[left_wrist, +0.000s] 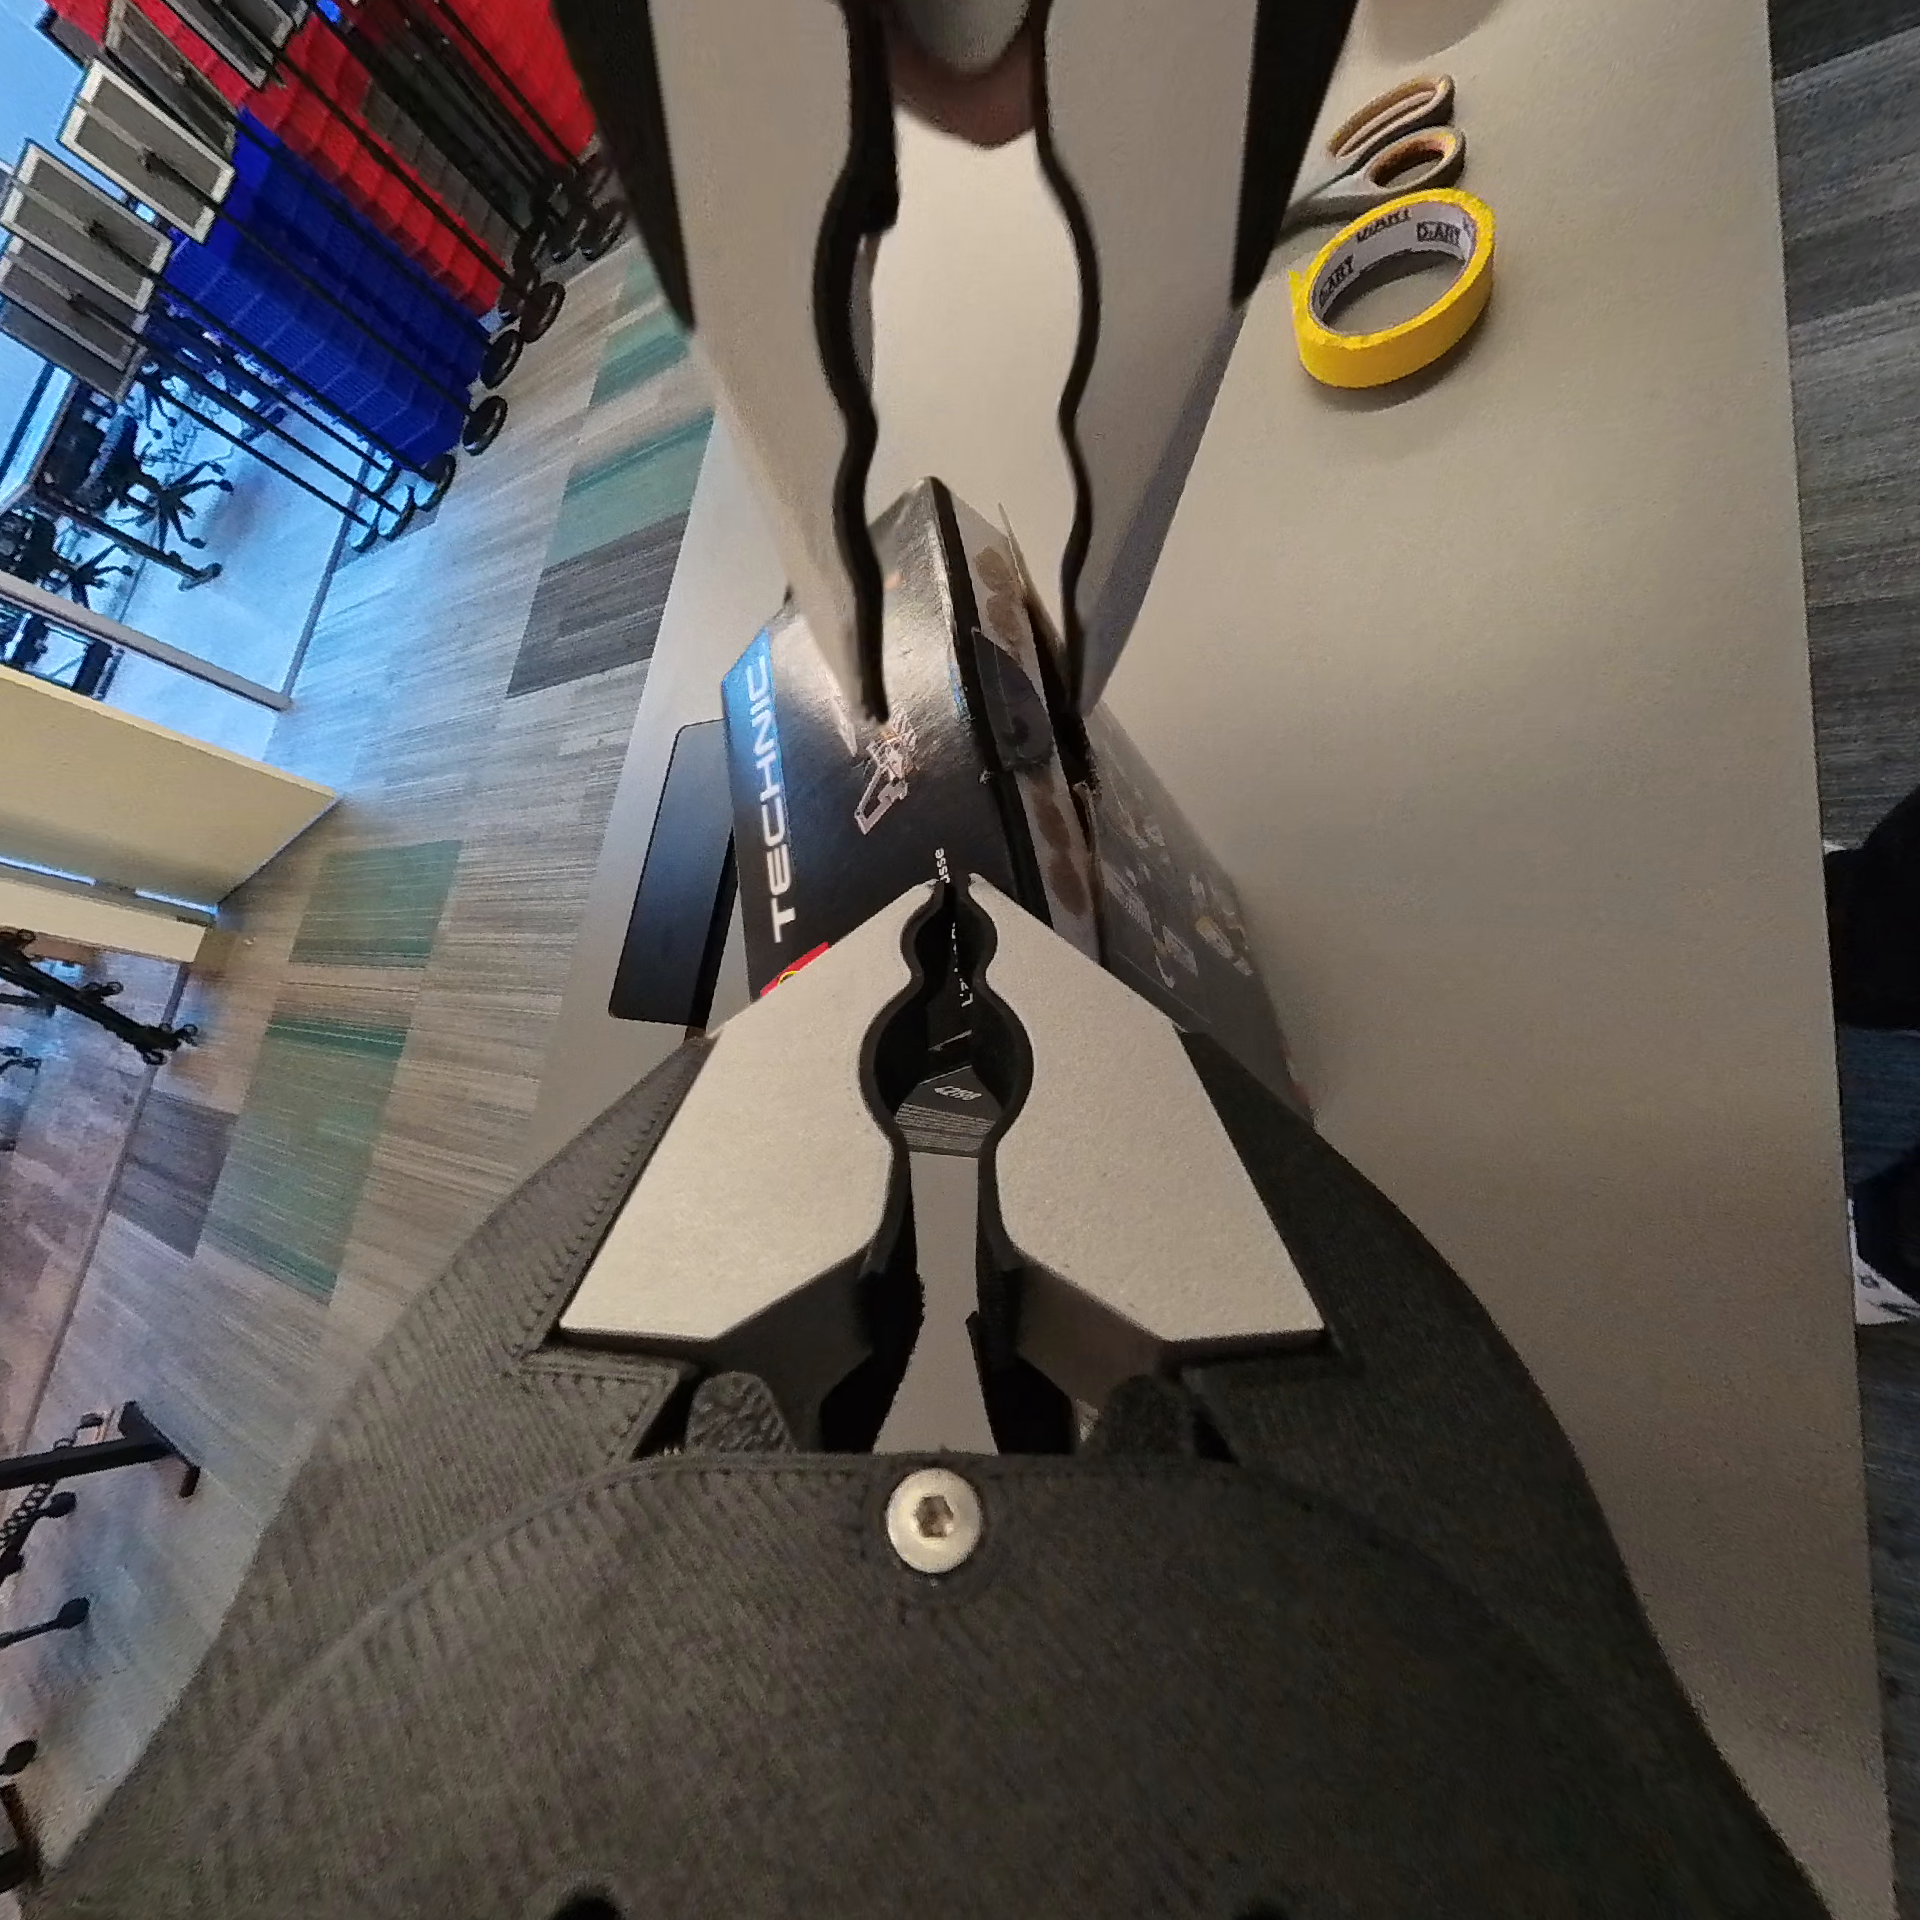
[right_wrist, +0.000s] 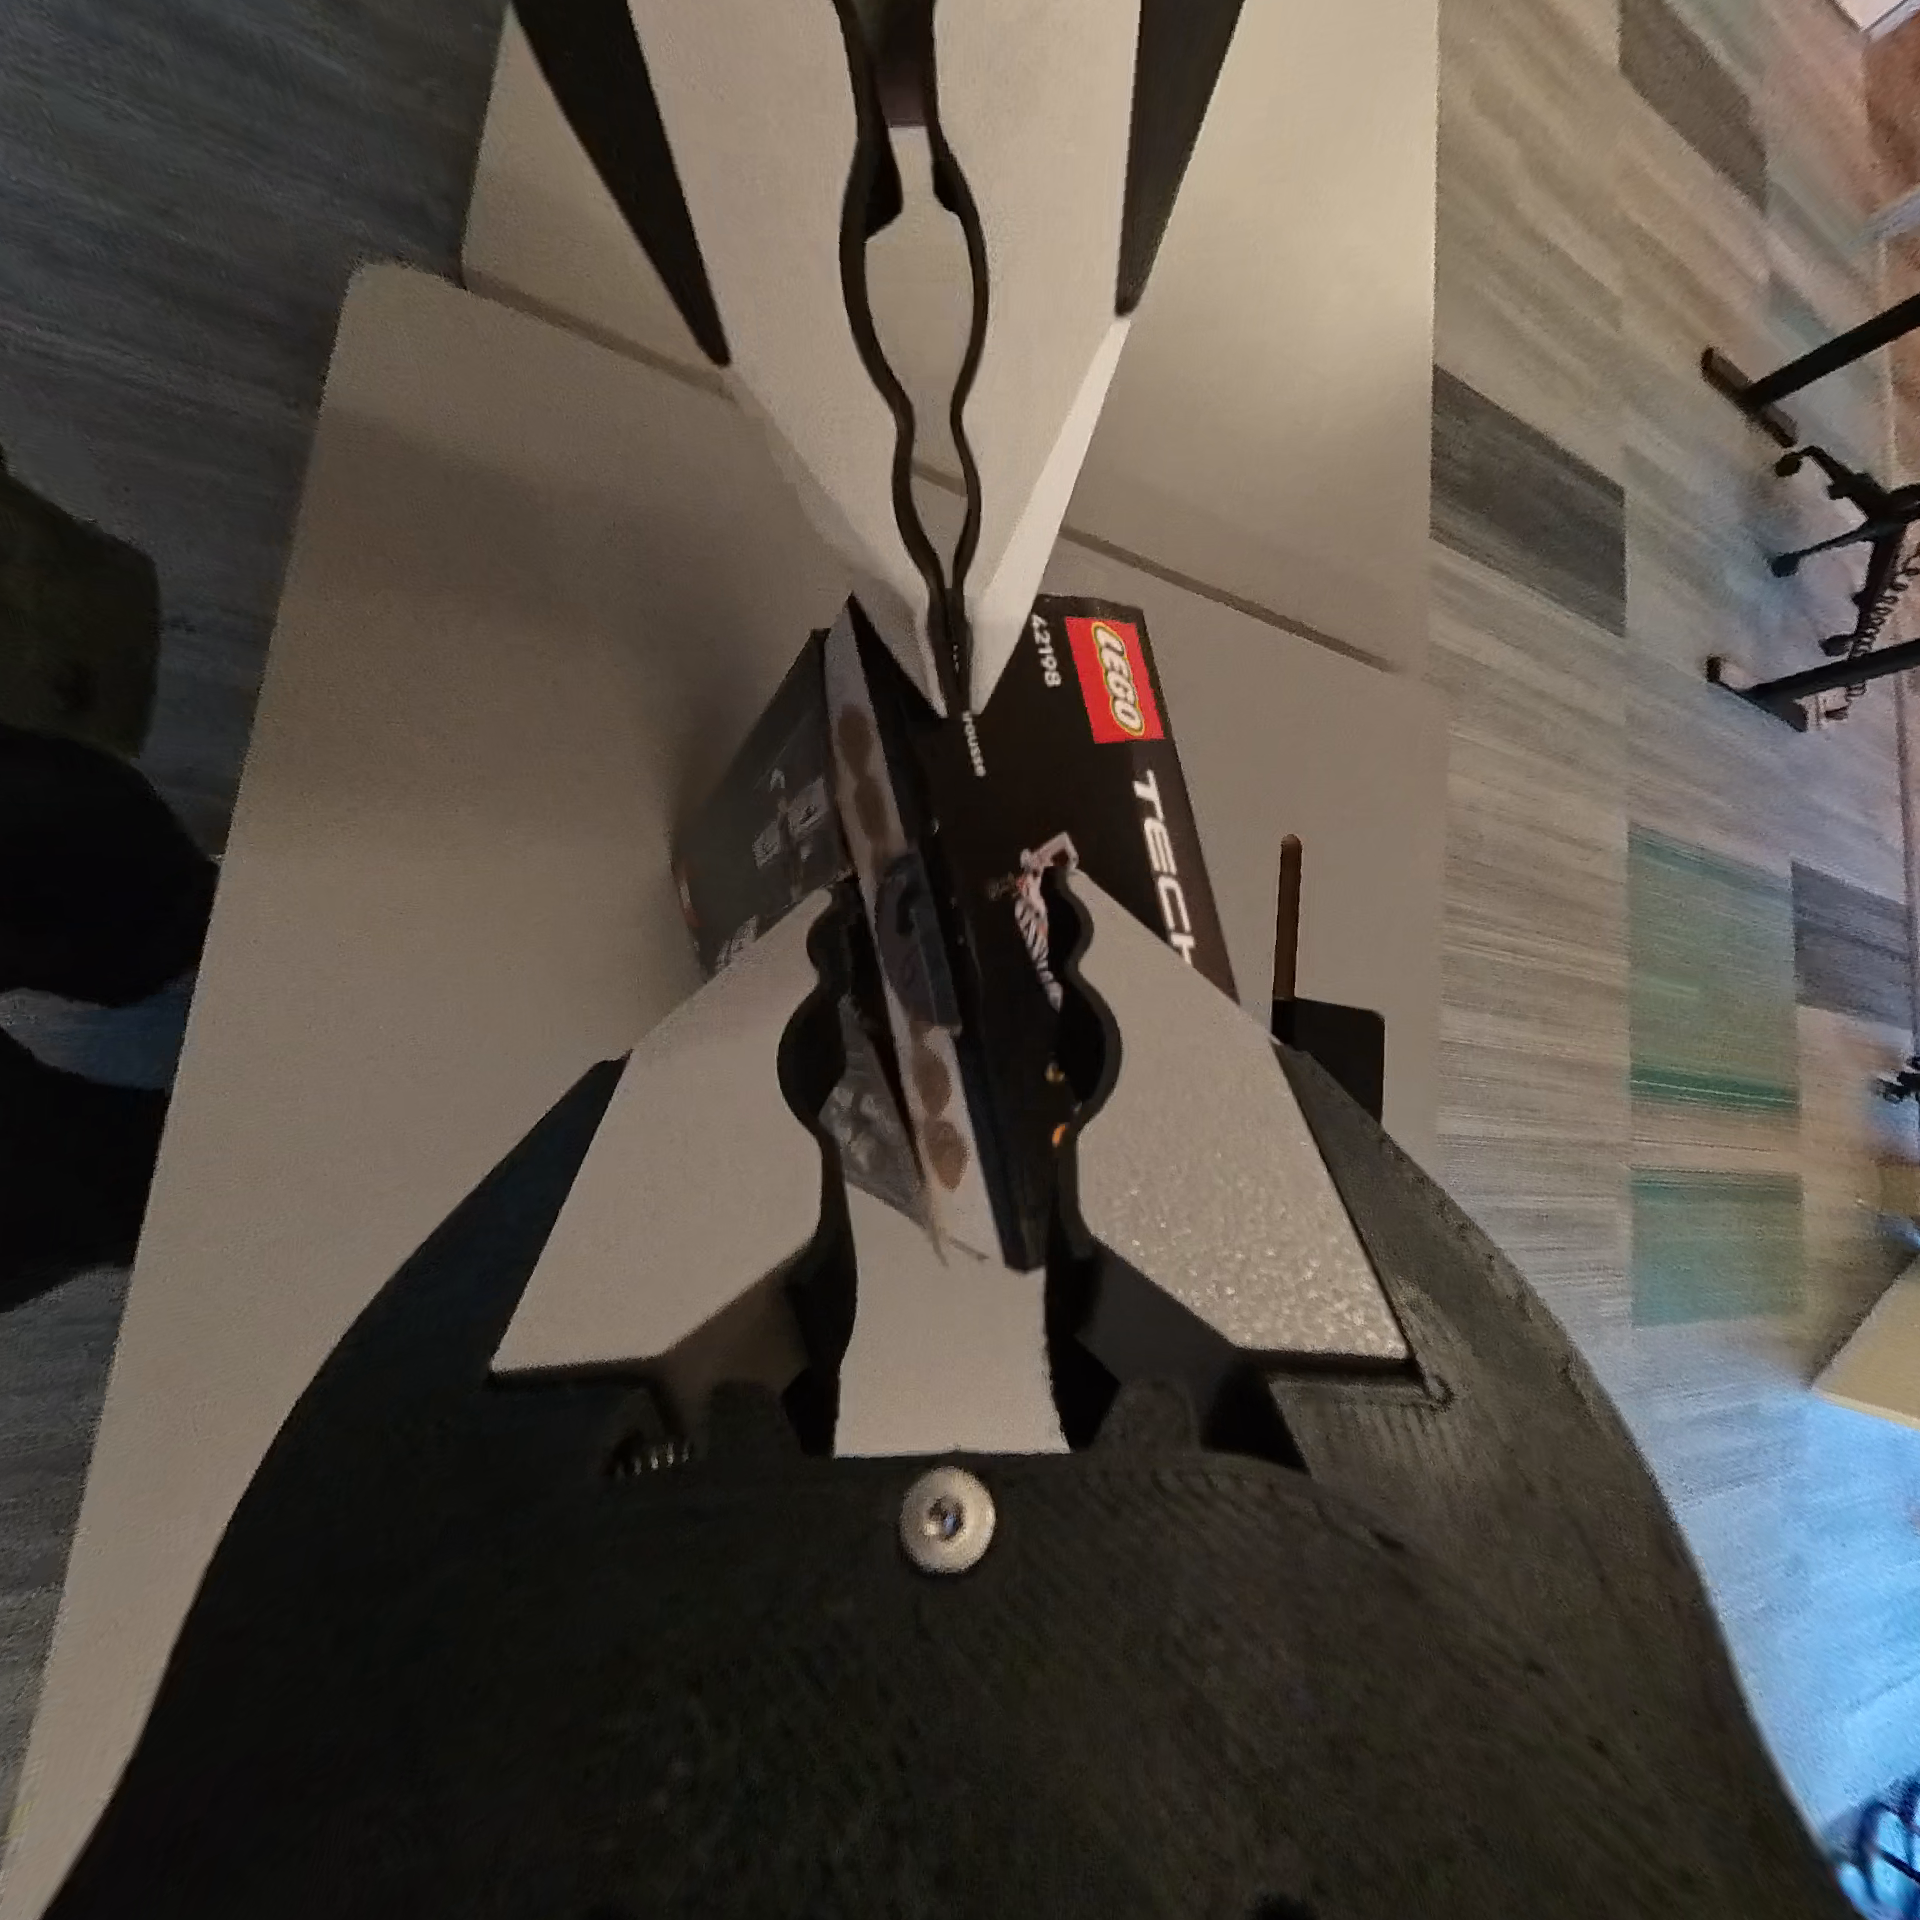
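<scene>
The left gripper (left_wrist: 951, 899), jaws narrowed onto the black box's (left_wrist: 831, 790) corner, seemingly steadies it upright on the table (left_wrist: 1455, 727) while the half-open right gripper (right_wrist: 951, 914) straddles its flap edge.

I am viewing a grey table (left_wrist: 1507, 831) standing on striped carpet tiles (left_wrist: 436, 935) in grey, green and brown. At 10 o'clock, wheeled racks of red and blue bins (left_wrist: 343, 281) are lining the floor; at 9 o'clock, office chairs (left_wrist: 114, 488) are sitting behind daylit glass.
</scene>
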